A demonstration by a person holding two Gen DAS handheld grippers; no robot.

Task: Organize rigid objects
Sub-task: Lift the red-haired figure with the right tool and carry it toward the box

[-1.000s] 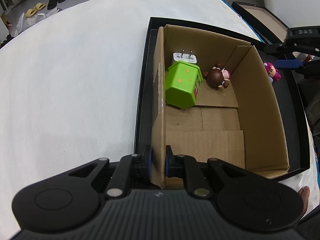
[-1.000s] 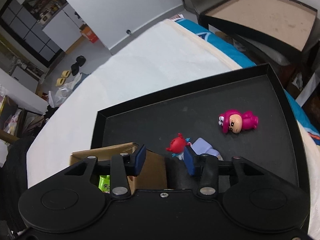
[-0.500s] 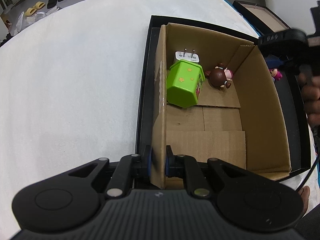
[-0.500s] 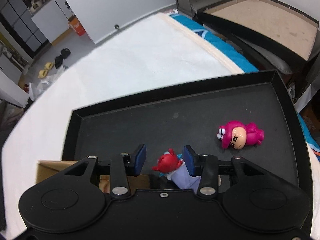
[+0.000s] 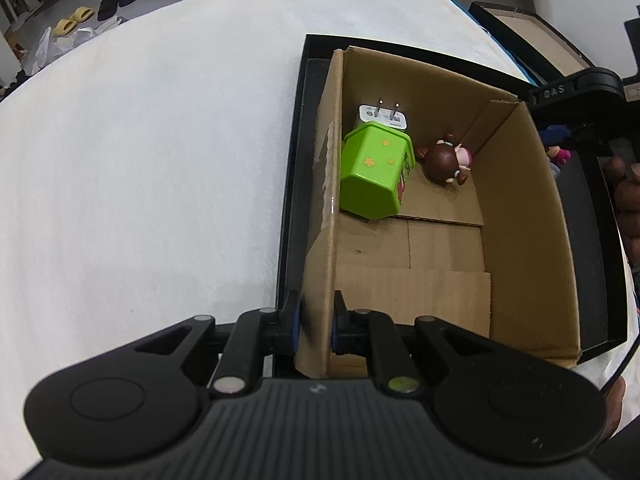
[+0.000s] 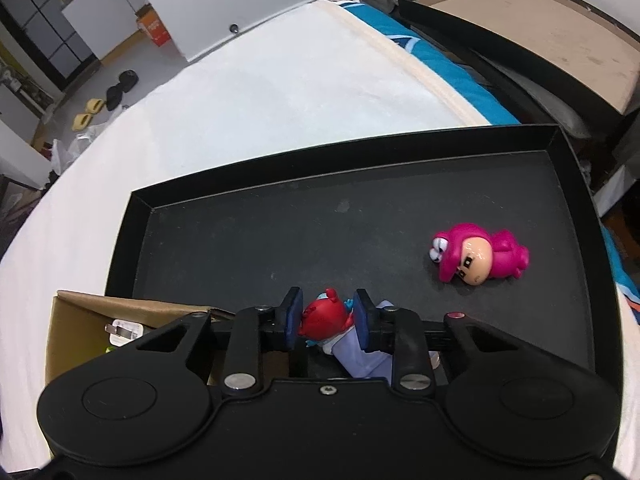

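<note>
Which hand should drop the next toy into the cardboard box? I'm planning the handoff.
Right. The right gripper has just closed its jaws around the red-headed figurine on the black tray, beside the cardboard box. The left gripper is shut on the box's wall, steadying it.

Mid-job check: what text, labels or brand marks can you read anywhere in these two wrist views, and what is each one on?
"DAS": pale letters on the black right gripper body, seen from the left wrist view.
White plug-in charger in the brown cardboard box: small print on its face, too small to read.
Green plastic hexagonal container: red side label, angled and blurred, unreadable.
Orange box on the floor: unreadable.
</note>
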